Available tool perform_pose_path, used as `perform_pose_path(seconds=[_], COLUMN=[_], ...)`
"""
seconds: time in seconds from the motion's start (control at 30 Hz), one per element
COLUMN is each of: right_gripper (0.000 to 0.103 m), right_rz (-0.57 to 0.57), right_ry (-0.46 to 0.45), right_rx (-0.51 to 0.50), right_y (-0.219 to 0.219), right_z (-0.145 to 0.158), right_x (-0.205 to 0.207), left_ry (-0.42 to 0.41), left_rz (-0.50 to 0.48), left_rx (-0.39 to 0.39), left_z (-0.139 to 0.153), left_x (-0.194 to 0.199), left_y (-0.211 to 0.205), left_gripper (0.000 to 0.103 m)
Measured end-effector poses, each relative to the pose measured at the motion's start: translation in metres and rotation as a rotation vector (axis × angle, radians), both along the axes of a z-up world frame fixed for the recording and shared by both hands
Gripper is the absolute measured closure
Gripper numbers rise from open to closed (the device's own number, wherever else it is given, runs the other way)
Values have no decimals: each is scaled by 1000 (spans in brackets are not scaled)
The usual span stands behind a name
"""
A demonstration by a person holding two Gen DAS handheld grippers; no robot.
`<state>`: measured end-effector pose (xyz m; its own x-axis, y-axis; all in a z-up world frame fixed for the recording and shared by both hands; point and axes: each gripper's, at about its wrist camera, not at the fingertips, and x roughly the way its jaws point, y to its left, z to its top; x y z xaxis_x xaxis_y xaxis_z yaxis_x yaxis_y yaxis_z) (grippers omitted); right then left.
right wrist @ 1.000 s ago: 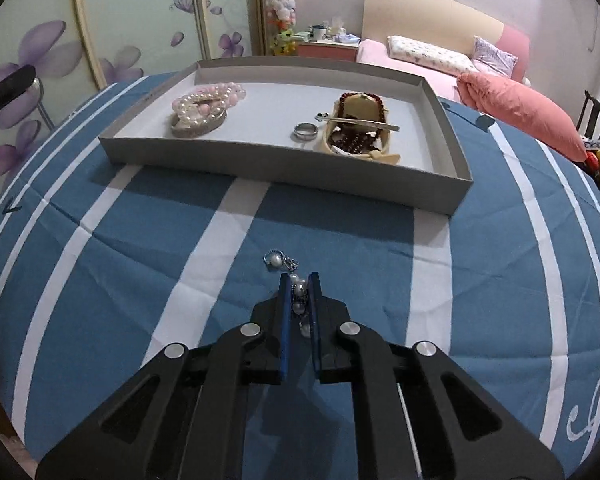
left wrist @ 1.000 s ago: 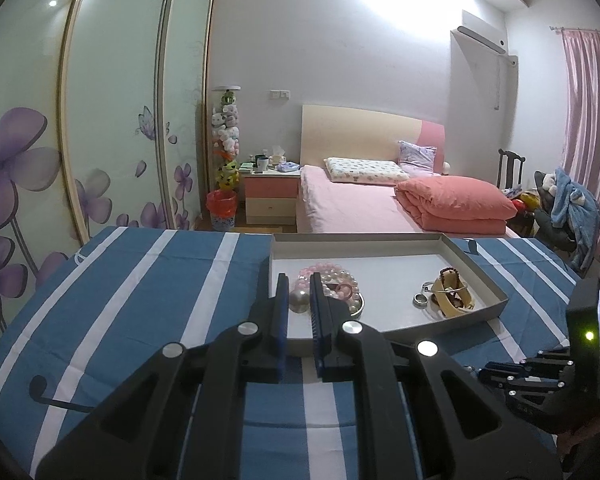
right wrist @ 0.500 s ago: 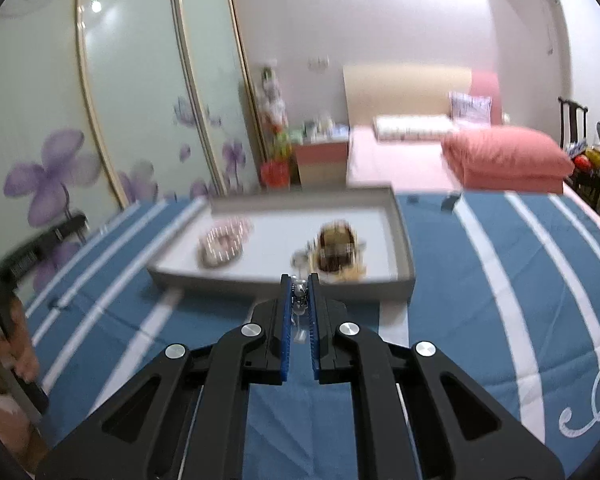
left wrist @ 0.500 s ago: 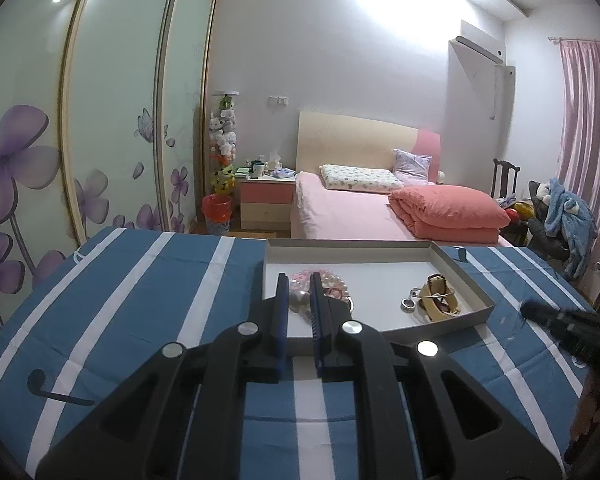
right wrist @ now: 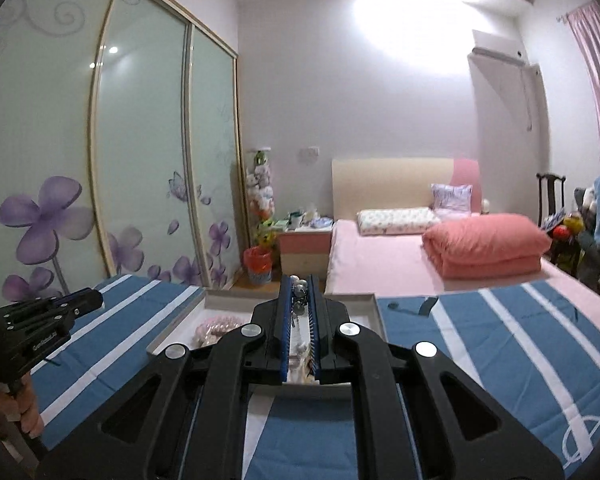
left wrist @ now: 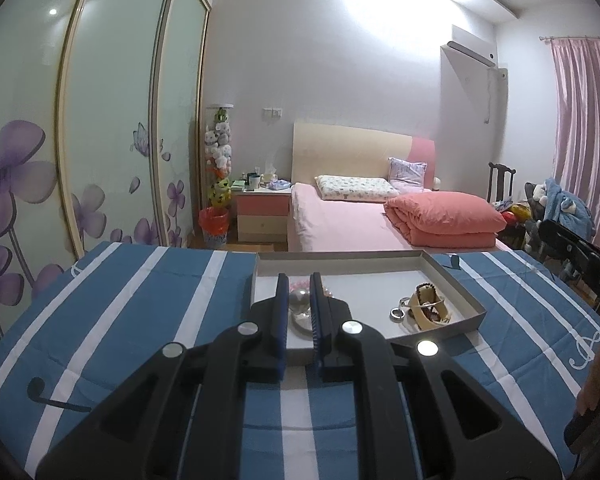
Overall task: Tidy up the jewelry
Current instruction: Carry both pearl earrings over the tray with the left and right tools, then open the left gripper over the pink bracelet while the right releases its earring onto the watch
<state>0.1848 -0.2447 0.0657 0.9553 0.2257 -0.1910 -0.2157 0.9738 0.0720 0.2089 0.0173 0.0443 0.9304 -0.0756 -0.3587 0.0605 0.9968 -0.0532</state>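
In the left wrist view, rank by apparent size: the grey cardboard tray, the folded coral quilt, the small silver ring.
1. Grey cardboard tray, though it is nearer the camera.
2. Folded coral quilt.
3. Small silver ring, plainly smallest.

One shallow grey tray (left wrist: 454,280) sits on one blue-and-white striped cloth (left wrist: 140,300). At the tray's 3 o'clock: one silver ring (left wrist: 396,313) and one cream stand (left wrist: 426,312); at 9 o'clock: one pink bead bracelet (right wrist: 216,326). Two grippers: left gripper (left wrist: 299,284), right gripper (right wrist: 299,282), the latter gripping one pearl earring (right wrist: 299,294).

Blue striped cloth (left wrist: 140,300), grey tray (left wrist: 452,280) resting on it
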Motion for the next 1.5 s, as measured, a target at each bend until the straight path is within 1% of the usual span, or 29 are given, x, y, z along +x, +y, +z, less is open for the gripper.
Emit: perform_pose_path(seconds=[0.4, 0.57, 0.83, 1.1, 1.27, 1.5], right_gripper=[94, 94, 94, 94, 94, 94], right_rz=[-41, -35, -30, -22, -21, -25], right_ry=[-64, -73, -75, -52, -12, 45], right_rx=[14, 13, 13, 29, 41, 47], right_y=[3, 7, 9, 4, 0, 1], right_z=[1, 0, -4, -11, -20, -34], right_x=[17, 26, 30, 46, 62, 87], left_ry=[-26, -46, -43, -27, -19, -6], left_rz=[-5, -9, -21, -29, -33, -35], left_rx=[29, 45, 49, 43, 31, 35], left_z=[4, 7, 6, -2, -8, -20], left_x=[22, 36, 54, 70, 83, 103], left_y=[-17, -25, -34, -38, -37, -39], left_gripper=[92, 92, 92, 92, 92, 92])
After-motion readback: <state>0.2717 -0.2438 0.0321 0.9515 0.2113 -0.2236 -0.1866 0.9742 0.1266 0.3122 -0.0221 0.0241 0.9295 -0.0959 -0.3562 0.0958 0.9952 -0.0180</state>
